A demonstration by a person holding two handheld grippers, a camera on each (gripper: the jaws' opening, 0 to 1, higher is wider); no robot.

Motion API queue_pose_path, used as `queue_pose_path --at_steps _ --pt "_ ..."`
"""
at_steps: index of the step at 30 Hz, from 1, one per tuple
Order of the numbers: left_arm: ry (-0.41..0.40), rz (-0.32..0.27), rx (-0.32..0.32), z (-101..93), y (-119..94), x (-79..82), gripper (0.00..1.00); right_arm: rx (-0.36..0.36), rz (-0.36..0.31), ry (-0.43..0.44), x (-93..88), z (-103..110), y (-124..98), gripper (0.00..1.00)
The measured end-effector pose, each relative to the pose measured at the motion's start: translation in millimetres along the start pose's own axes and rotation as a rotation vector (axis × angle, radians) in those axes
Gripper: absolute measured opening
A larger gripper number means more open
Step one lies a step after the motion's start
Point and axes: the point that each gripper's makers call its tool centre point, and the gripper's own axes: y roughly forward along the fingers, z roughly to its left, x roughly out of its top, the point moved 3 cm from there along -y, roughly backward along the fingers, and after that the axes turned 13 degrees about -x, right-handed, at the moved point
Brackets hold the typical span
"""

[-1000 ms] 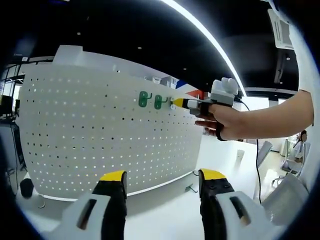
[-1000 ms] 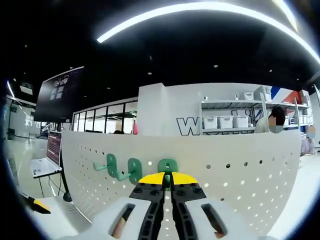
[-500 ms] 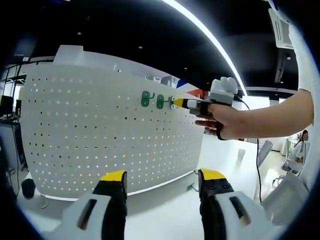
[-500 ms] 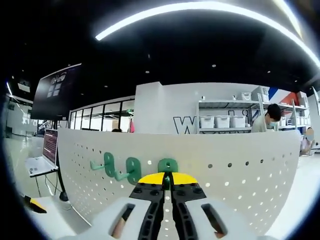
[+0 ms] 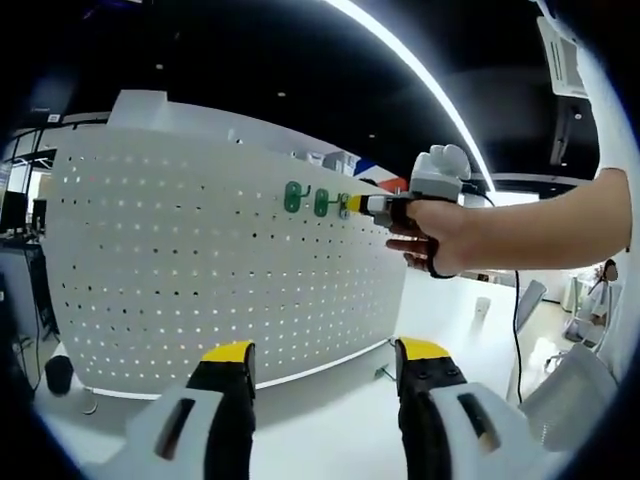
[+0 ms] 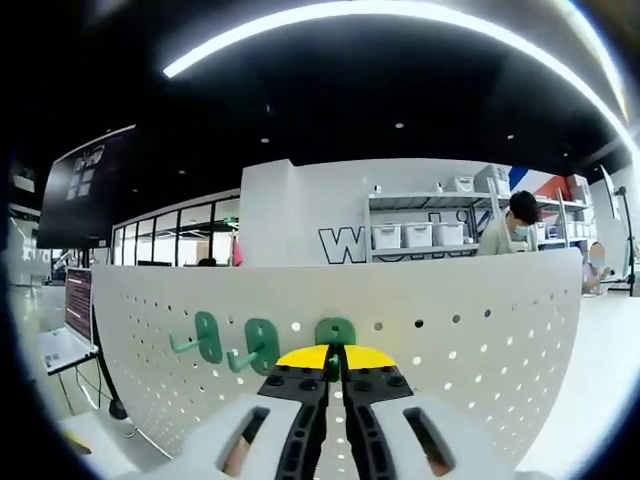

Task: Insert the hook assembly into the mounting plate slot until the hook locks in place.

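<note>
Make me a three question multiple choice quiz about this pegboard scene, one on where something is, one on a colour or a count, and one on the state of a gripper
1. Where on the white pegboard are the green hooks?
A. near its top edge
B. along its bottom edge
C. lying on the table in front of it

2. How many green hooks are at the board, counting the one in the right gripper?
A. one
B. three
C. five

3. How does the left gripper stand?
A. shut on a hook
B. shut on nothing
C. open, holding nothing

Answers:
1. A: in both views the hooks sit in the upper rows of holes.
2. B: the right gripper view shows two hooks mounted at left and a third at the yellow jaw tips.
3. C: the left gripper view shows its two jaws wide apart with only pegboard between them.
</note>
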Motion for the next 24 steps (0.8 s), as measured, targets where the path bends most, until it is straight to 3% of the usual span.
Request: queue_pose_path --at_steps 15,24 --pt "-0.003 -0.004 0.007 -0.9 -2.3 -0.7 0.57 0.030 0.006 -0.006 0.4 -0.5 0.3 0.03" --pt "0.003 -0.006 0.009 -0.2 0.3 0.6 0.58 0.077 0.013 -0.022 -1.3 -0.6 -3.4 0.13"
